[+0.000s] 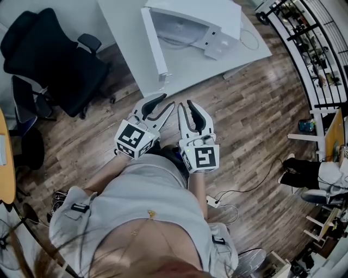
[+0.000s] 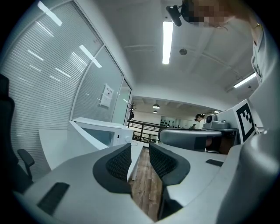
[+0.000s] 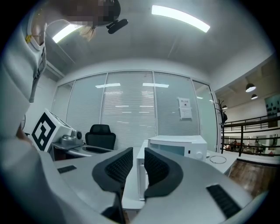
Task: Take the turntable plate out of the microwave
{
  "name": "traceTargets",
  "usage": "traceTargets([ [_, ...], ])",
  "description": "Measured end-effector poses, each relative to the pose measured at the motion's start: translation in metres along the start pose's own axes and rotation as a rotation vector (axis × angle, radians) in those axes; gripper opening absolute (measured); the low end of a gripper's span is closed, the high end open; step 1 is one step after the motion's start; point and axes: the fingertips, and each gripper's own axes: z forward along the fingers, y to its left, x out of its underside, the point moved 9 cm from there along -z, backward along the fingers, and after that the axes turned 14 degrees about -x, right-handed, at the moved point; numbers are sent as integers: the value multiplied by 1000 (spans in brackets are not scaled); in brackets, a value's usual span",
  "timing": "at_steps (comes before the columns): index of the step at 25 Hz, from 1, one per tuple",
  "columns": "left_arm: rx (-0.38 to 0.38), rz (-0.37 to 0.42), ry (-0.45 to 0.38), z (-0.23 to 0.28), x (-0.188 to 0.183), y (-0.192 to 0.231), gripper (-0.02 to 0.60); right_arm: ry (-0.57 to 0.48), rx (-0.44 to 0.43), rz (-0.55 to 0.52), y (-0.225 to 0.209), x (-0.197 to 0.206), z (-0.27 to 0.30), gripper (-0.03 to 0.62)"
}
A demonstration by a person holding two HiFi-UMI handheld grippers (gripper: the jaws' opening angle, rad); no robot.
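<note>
Wooden floor (image 1: 244, 125) lies beneath the left gripper (image 1: 168, 101) and right gripper (image 1: 186, 104) in the head view, side by side short of the white counter's (image 1: 185, 68) near edge, where the microwave (image 1: 201, 21) stands open, its turntable plate indiscernible. Left gripper view: fingers (image 2: 118, 162) slightly parted, holding nothing, microwave ahead. Right gripper view: fingers likewise parted and empty, a black chair (image 3: 100, 135) left of the counter.

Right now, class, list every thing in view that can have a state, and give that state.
microwave, door swung open.
turntable plate, cannot be made out inside.
left gripper, jaws slightly apart, nothing between them.
right gripper, jaws slightly apart, nothing between them.
office chair, upright, unoccupied.
</note>
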Motion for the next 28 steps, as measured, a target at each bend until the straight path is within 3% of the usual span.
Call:
traceTargets([
  [6,23,-11,23,6,1,11,127,26,45,7,-8,0,7,91],
  [13,17,-27,-17,31,-10,22,127,15,80,10,-34,-4,19,95],
  [28,-23,0,-12,129,-38,34,132,-26,95,46,-137,-10,47,95],
])
